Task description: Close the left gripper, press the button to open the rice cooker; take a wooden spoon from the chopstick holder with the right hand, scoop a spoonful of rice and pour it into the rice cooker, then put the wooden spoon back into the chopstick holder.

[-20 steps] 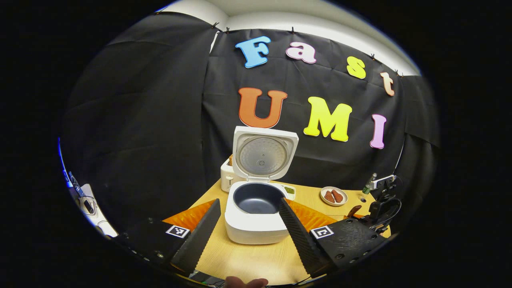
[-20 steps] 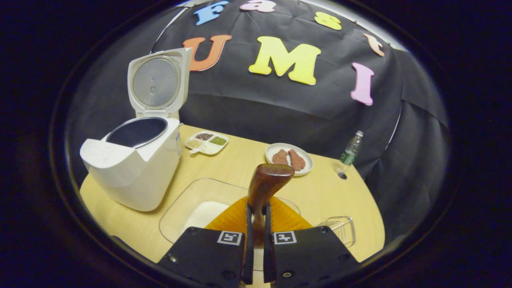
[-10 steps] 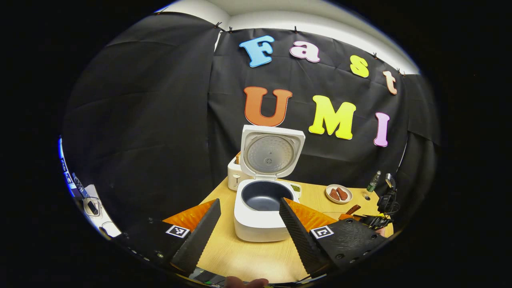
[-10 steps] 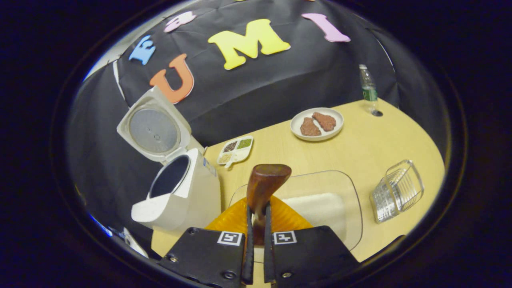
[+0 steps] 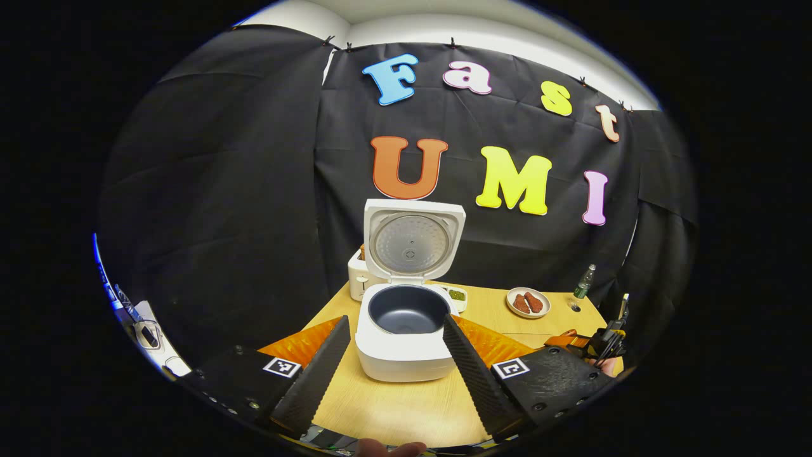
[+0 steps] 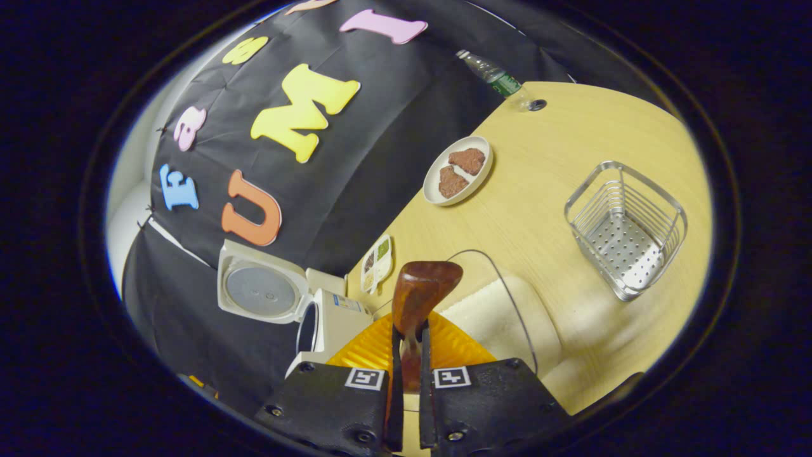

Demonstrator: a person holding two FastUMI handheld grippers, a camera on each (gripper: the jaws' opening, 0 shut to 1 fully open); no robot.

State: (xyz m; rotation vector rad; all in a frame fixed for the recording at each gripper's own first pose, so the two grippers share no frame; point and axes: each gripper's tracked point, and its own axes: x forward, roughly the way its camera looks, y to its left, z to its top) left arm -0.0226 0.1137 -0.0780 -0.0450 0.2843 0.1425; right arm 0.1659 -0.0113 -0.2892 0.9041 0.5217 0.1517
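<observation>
In the left gripper view my left gripper (image 5: 394, 355) is spread wide, its two ribbed fingers (image 5: 315, 374) framing the cooker (image 5: 401, 346) without touching it. Off to the far left some gear sits in the dark, too small to make out. The cooker stands on the table (image 5: 393, 412) with its lid (image 5: 412, 241) tipped up and the dark pot bare; I cannot see any rice inside. A white appliance (image 5: 356, 279) peeks out behind the cooker's left side, mostly hidden. Right of the cooker a divided dish (image 5: 458, 296) is half covered by the pot's rim, then comes a plate (image 5: 528, 303) with two brown pieces, then a bottle (image 5: 583, 282) by the wall. At the right edge my other gripper is a dark tangle, cut off by my own finger mount. In the right gripper view the scene is rolled over: the cooker (image 6: 330, 324) lies low on the left, partly behind my orange guard. My right gripper (image 6: 406, 374) is clamped on the spoon (image 6: 422, 292); its handle is hidden between the fingers, and only the back of the bowl shows, so I cannot tell whether it carries rice. The spoon sits over the clear tray (image 6: 507, 298), whose rice (image 6: 488, 317) is partly hidden by my gripper. Farther right the wire holder (image 6: 625, 228) stands well apart.
</observation>
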